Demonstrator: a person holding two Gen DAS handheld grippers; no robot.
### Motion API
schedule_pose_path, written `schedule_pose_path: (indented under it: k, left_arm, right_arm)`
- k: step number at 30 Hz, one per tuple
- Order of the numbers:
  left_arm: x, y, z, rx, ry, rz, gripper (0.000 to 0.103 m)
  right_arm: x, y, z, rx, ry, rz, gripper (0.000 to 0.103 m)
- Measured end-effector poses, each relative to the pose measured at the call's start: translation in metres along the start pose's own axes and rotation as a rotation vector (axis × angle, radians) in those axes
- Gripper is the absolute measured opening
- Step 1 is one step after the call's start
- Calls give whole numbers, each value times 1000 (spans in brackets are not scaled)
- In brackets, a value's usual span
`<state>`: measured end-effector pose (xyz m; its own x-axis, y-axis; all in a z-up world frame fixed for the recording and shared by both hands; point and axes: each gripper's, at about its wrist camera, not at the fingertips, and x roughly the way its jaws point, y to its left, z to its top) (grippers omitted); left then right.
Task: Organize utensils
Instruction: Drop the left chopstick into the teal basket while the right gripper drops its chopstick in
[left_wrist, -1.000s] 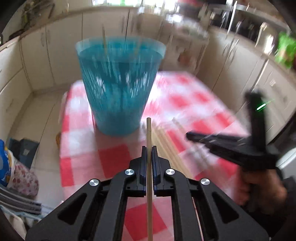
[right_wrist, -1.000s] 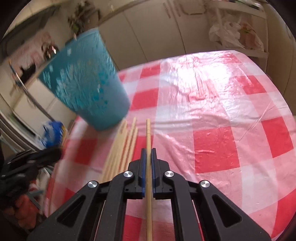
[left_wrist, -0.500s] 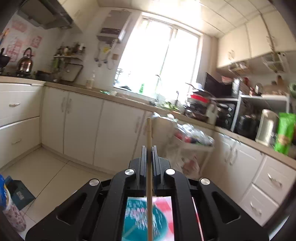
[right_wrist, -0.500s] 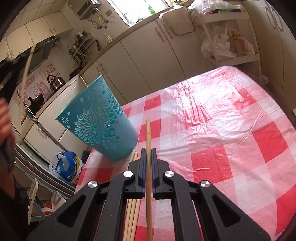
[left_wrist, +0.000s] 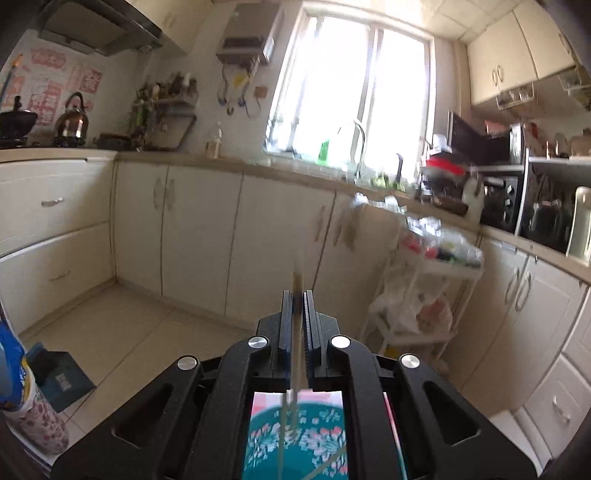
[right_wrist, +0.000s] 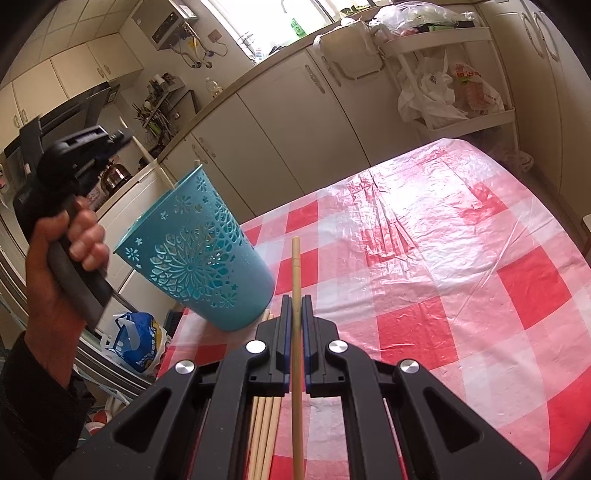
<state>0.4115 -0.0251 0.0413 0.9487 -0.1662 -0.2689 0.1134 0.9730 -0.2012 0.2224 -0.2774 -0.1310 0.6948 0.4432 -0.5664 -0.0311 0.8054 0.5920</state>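
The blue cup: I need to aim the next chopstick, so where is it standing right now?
In the right wrist view the blue cup stands at the table's left edge, just beyond the loose chopsticks, below the left gripper.

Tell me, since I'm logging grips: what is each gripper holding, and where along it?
Each is shut on one chopstick. The right gripper grips its chopstick short of the top end; the left gripper likewise, chopstick blurred.
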Motion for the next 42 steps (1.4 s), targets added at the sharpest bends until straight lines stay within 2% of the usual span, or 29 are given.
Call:
schedule_pose_path:
  k: [4,6,8,10,16,23,27,31,33,36,42]
  left_arm:
    - [-3,2,-13,21,41,-8,6]
    - [-7,5,-17,35,76,-18,11]
    - [-14,9,-21,34,96,-21,29]
    - [-25,16,-23,20,96,-15,41]
    - [-79,56,-39,-111,95,-8,55]
    - [-127,83,-77,-184,137,11,58]
    - [-144,88,-93,-197,140,9,58]
    - [-151,90,-103,-198,153,0,58]
    - [-154,92,-106,-203,161,-7,58]
    - [-157,92,-111,-201,163,-11,58]
    - [-156,97,-114,-222,180,-10,58]
  right_arm:
    - [-2,1,0,-6,-8,1,6]
    - [-3,1,0,-7,-11,2,6]
    - [-4,2,1,-10,-19,8,6]
    - [-7,4,3,-14,-34,18,6]
    - [-31,32,22,-52,-147,90,6]
    - [-33,105,87,-105,-334,201,6]
    - [-20,148,118,-160,-414,215,6]
    - [4,171,145,-178,-461,177,6]
    - [16,173,153,-180,-469,153,6]
    - [40,174,165,-176,-425,112,6]
    - [67,169,153,-206,-318,80,6]
